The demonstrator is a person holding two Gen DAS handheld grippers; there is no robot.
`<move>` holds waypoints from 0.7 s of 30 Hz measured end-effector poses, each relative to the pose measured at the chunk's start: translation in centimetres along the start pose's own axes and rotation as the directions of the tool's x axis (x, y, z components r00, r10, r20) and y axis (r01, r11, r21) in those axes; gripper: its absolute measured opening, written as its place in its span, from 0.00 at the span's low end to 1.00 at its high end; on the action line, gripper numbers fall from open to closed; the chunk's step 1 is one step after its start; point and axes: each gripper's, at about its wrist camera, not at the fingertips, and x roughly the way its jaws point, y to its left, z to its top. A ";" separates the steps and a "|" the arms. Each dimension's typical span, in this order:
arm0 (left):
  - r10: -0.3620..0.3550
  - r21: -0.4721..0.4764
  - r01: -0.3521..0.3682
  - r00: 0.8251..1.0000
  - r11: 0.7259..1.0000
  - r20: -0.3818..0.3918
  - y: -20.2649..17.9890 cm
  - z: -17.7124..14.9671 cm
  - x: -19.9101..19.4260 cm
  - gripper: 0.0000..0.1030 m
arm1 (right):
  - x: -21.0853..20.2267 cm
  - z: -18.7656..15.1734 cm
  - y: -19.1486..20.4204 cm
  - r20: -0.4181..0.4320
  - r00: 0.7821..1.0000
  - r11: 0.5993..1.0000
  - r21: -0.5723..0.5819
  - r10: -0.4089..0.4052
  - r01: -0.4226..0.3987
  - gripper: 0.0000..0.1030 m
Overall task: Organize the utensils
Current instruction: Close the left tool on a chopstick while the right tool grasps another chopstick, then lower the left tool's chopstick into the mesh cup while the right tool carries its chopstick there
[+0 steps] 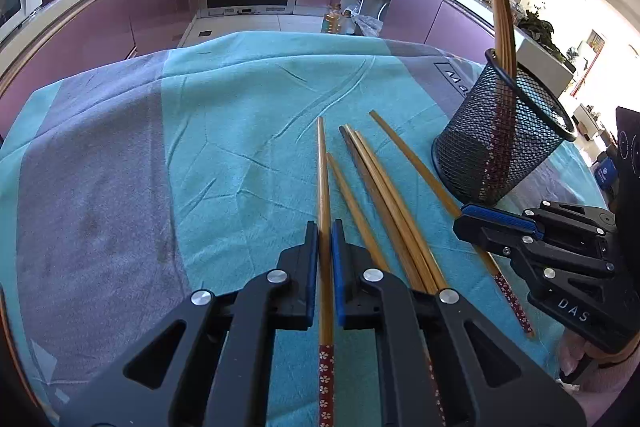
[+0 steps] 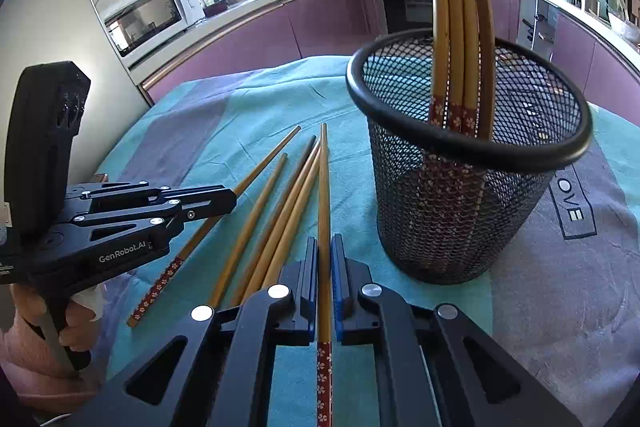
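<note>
- Some chopsticks already stand in the black mesh cup [image 2: 464,163], which sits ahead and to the right of the right gripper [image 2: 325,267].
- About six chopsticks still lie on the blue cloth [image 1: 200,131], so the job looks partly done.
- The left gripper [image 1: 325,251] is pressed together on one chopstick [image 1: 323,187]; that stick runs straight out between its pads.
- The right gripper pinches another chopstick [image 2: 323,195] the same way.
- Both grippers tilt down toward the cloth, side by side, with the loose sticks [image 2: 280,211] between them.
</note>
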 end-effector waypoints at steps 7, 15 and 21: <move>-0.043 0.028 0.042 0.997 0.999 0.065 -0.7 0.3 -3.3 0.07 | -2.9 0.3 -0.3 0.064 0.995 0.997 0.004 0.077 -0.078 0.05; -0.150 0.068 0.141 0.978 0.988 0.149 -2.1 1.2 -8.1 0.07 | -7.0 1.1 -0.7 0.167 0.978 0.992 -0.003 0.126 -0.127 0.06; -0.250 0.094 0.235 0.946 0.967 0.207 -2.5 1.7 -11.7 0.07 | -9.4 1.8 -1.0 0.242 0.959 0.988 -0.002 0.151 -0.155 0.06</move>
